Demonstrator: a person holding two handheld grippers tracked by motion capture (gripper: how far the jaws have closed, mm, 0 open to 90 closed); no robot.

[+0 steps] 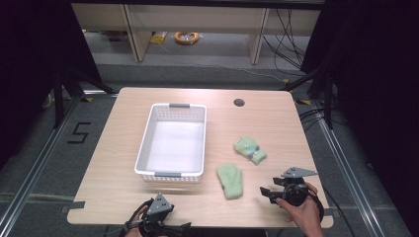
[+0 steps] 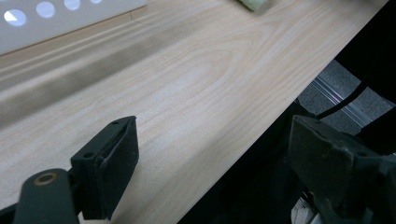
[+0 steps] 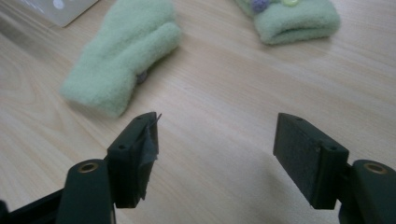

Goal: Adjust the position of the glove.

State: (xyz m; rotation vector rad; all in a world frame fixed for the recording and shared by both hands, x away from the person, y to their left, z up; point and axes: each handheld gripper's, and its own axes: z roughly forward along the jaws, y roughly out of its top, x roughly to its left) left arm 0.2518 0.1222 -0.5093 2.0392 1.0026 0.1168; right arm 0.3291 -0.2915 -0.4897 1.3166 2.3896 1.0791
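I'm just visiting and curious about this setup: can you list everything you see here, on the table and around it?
Mittens: 2, pale green, on the table right of the basket; nearer mitten, farther mitten with small buttons.
Basket: 1, white, mid-table, nothing in it.
Table: 1, light wood, dark round hole near the far edge.
Cable coil: 1, orange, on the floor beyond.
Left gripper: black, open, near edge.
Right gripper: black, open, pointing toward the nearer mitten.
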